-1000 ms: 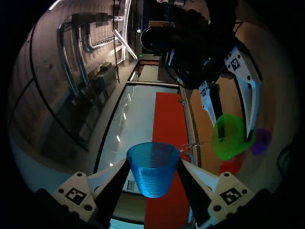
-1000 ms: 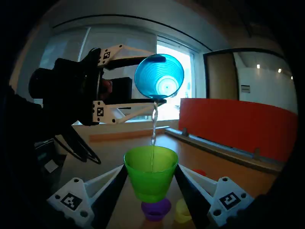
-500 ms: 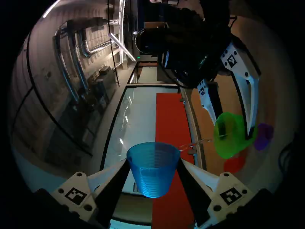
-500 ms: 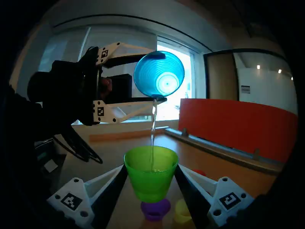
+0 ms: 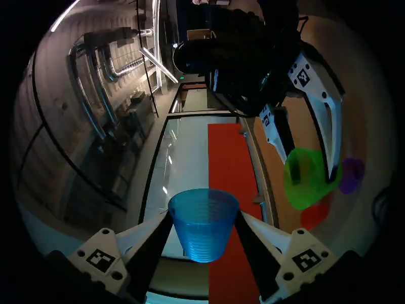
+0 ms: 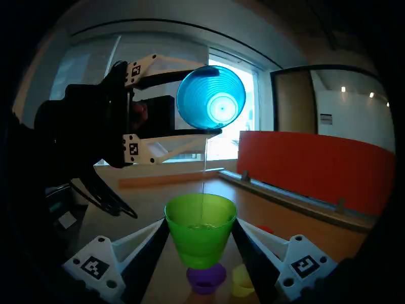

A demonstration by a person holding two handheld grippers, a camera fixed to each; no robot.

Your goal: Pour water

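The left gripper holds a blue cup clamped between its two fingers, one pressing on each side. In the right gripper view that cup is tipped on its side high above the table, its open mouth facing the camera. A hair-thin thread of water falls from its lower rim. The thread is faint against the bright window and hard to follow all the way down.

Directly below, the right gripper grips a green cup upright, its fingers tight against both walls. A shallow pool of water shows through the translucent plastic, with its surface rippled where the thread lands.

A purple cup and a yellow cup stand on the table just beyond the green cup. The green cup covers the top of the purple one, and the right gripper's finger cuts off part of the yellow one. A small red thing peeks out past that finger, too hidden to identify.

The hand behind the left gripper is largely lost in dark shadow. An orange-red partition runs along the table's far edge. The left gripper view is turned sideways, and it shows the green cup at the right between the other gripper's fingers.
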